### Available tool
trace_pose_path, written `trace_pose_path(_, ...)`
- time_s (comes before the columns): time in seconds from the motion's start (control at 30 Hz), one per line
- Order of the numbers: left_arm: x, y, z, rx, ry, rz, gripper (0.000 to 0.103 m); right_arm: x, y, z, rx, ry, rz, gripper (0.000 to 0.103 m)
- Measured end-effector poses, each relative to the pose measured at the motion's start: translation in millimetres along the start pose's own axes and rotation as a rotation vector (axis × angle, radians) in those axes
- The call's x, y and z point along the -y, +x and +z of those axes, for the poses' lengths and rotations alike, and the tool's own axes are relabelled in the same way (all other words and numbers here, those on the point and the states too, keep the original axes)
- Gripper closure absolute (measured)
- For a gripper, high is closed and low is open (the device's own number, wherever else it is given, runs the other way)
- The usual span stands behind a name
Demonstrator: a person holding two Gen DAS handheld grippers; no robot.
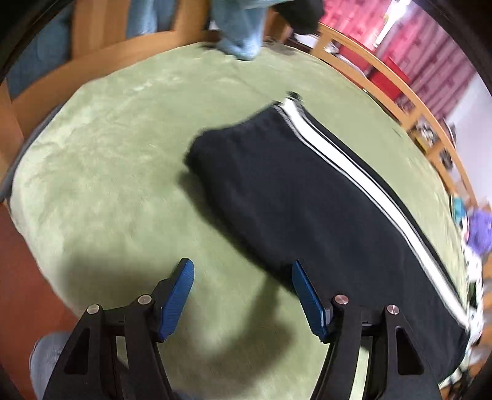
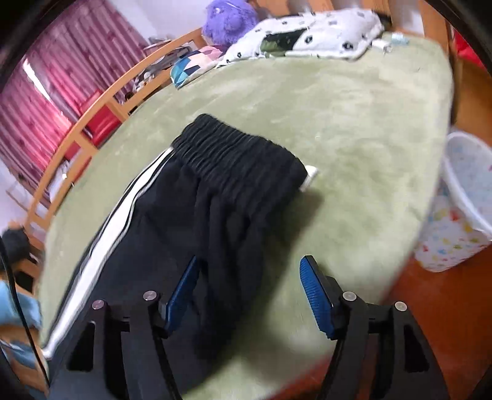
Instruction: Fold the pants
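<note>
Blue-padded fingers (image 1: 181, 295) of the left gripper (image 1: 243, 295) fill the bottom of its view, spread wide with nothing between them, hovering over the green blanket (image 1: 107, 147) just beside the near edge of the black pants (image 1: 292, 190). From the other side, the right gripper (image 2: 249, 292) is equally wide and empty; its left pad sits over black fabric, its right pad over bare blanket.

The pants lie flat on the bed, apparently already folded leg over leg — a single long panel with the white side stripe (image 1: 353, 178) running along the far edge. The gathered elastic waistband (image 2: 236, 150) points toward the pillow (image 2: 313, 40) end, while the leg end reaches toward the foot of the bed, near a light blue garment (image 1: 240, 27).

Judging from this, the lengthwise fold is done and the crosswise fold comes next. To do it well, each gripper should drop onto one corner of the same end (both layers pinched, not just the top one), lift only enough to clear the blanket, and carry that end straight along the stripe so the edges stack squarely. Motion blur hides whether the cuffs are aligned. A white patterned basket (image 2: 461, 197) stands off the bed's right side.
</note>
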State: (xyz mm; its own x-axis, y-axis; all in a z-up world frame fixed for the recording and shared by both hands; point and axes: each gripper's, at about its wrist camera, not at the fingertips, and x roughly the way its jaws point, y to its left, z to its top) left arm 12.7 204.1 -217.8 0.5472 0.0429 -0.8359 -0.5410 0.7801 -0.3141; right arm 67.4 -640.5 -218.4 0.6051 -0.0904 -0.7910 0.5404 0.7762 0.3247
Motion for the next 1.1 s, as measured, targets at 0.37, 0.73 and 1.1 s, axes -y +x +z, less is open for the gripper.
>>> trace_pose_path(0.37,-27,47,69,0.021,-0.056,-0.079,0.042,-80,-89,-105,0.079,-0.264,-0.210,0.034)
trace_pose_path(0.73,-27,57,96,0.018,-0.097,-0.139,0.077,-175,-66,-146,0.050,-0.415,-0.078,0.032)
trace_pose_path(1.1,149,-81,77,0.274,0.394,-0.169,0.077,-178,-62,-161,-0.008,-0.504,0.044,0.031)
